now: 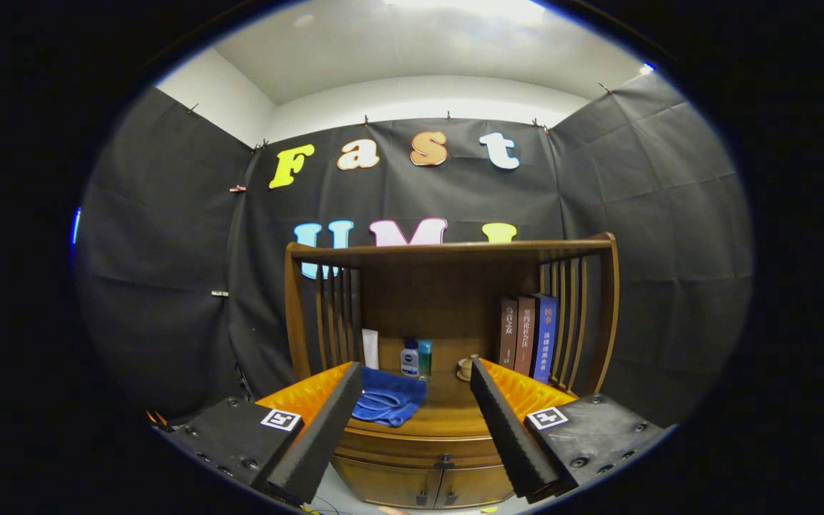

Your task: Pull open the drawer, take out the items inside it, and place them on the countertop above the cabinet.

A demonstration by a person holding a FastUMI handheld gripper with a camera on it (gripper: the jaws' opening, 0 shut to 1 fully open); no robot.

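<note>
Black cloth walls close in the booth behind a wooden cabinet (448, 300) standing at the centre of the frame. On its countertop (448, 415) lie a blue cloth (389, 400), two small bottles (416, 357), a white card and three upright books (526, 336); a small round item by the books is half hidden behind the right finger. Below, the drawer (419, 447) sits closed. The gripper (415, 386) hovers with fingers spread apart, empty, at lower centre, covering both ends of the drawer front.

Dim booth, bright overhead ceiling glare, strong fisheye bending, sharp focus
</note>
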